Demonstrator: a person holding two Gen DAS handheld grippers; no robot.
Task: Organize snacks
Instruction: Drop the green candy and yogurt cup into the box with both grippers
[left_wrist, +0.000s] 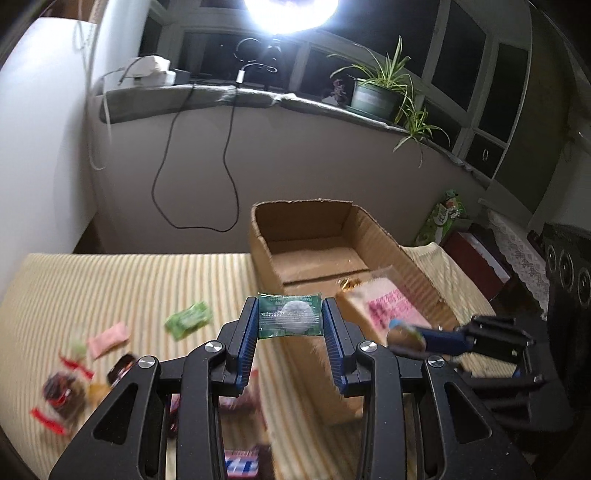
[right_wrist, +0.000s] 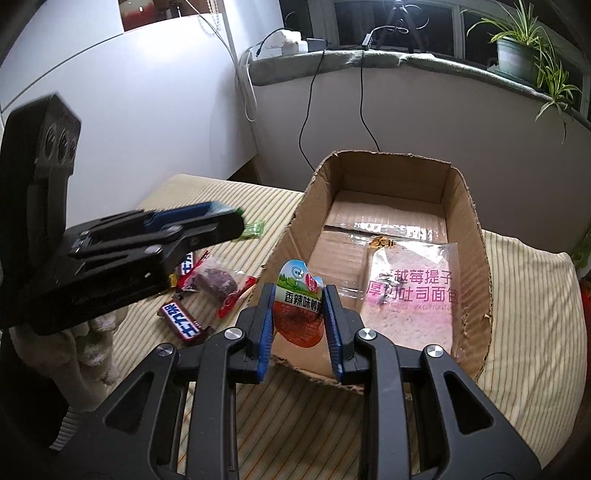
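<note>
My left gripper (left_wrist: 290, 317) is shut on a dark green snack packet (left_wrist: 290, 315), held in the air just left of the open cardboard box (left_wrist: 266, 236). My right gripper (right_wrist: 300, 314) is shut on a snack pouch with a blue-and-white top and a red bottom (right_wrist: 299, 295), held upright over the box's near wall (right_wrist: 284, 240). A bagged pink toast slice (right_wrist: 410, 299) lies inside the box. In the right wrist view the left gripper (right_wrist: 236, 218) shows at the left, above loose snacks. The right gripper (left_wrist: 406, 334) shows at the right in the left wrist view.
Loose snacks lie on the striped yellow cloth (left_wrist: 129, 280): a light green packet (left_wrist: 188, 319), a pink one (left_wrist: 109, 338), dark red-wrapped ones (right_wrist: 218, 282) and a chocolate bar (right_wrist: 183, 319). A gloved hand (right_wrist: 92, 347) holds the left tool. A potted plant (left_wrist: 376, 96) and cables sit by the windowsill.
</note>
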